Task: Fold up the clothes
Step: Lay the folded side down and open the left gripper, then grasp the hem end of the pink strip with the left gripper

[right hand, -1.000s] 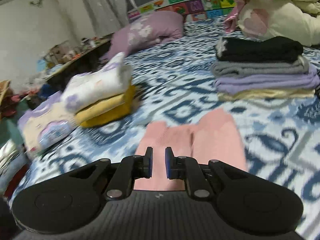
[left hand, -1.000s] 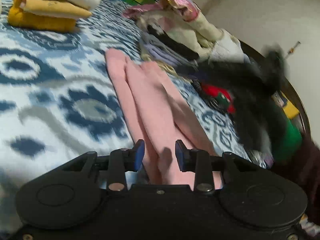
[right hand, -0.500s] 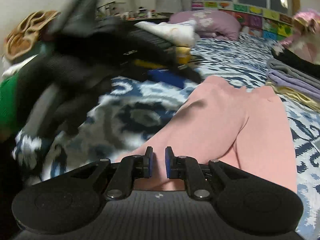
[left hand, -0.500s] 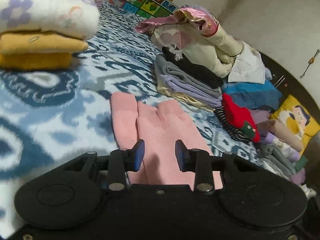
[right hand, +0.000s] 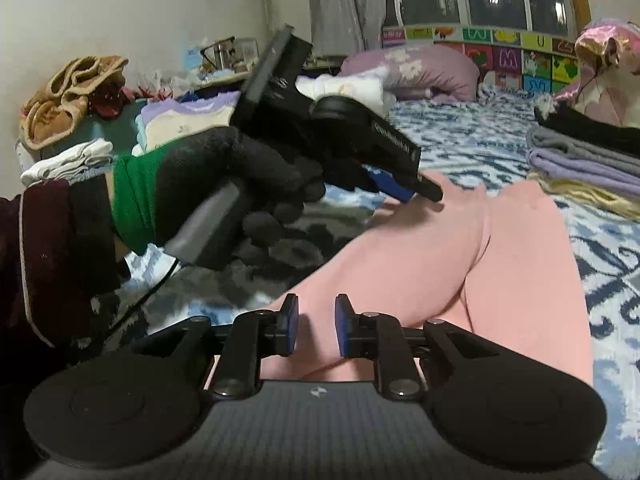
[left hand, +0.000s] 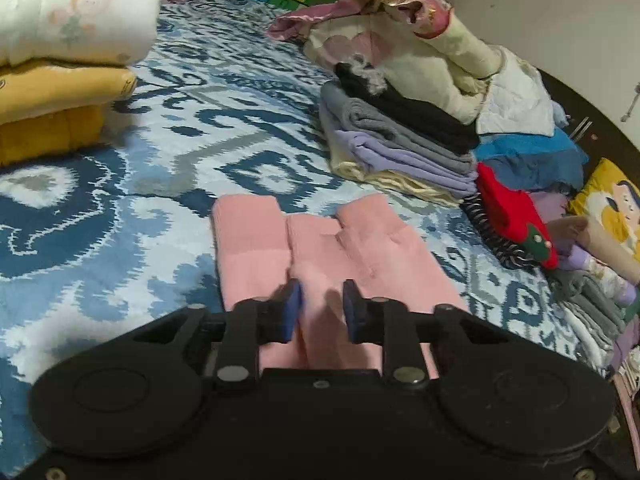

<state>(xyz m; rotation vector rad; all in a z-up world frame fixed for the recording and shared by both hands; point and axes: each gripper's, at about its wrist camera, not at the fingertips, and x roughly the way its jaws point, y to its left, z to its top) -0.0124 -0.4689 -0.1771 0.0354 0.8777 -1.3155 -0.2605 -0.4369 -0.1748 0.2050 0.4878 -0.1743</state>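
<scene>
A pink garment (left hand: 360, 248), folded lengthwise into strips, lies flat on the blue-and-white patterned bedspread (left hand: 160, 160). My left gripper (left hand: 322, 308) is low over its near end. Its jaws are closing with a ridge of pink cloth in the gap, and the pads still stand apart. In the right wrist view a black-gloved hand (right hand: 240, 172) holds that left gripper (right hand: 416, 190), whose tips touch the far left edge of the pink garment (right hand: 500, 260). My right gripper (right hand: 316, 326) hovers over the garment's near edge. Its jaws are opening and grip nothing.
A folded stack of black, grey and purple clothes (left hand: 400, 140) lies beyond the garment. A yellow and white folded stack (left hand: 60, 80) sits at the left. Loose clothes (left hand: 520, 208) are heaped at the right. A purple pillow (right hand: 420, 68) lies below the window.
The left gripper slid along the pink garment and its jaws have narrowed around a fold. The right gripper's jaws have widened a little. The gloved hand, blurred before, now rests still at the garment's edge.
</scene>
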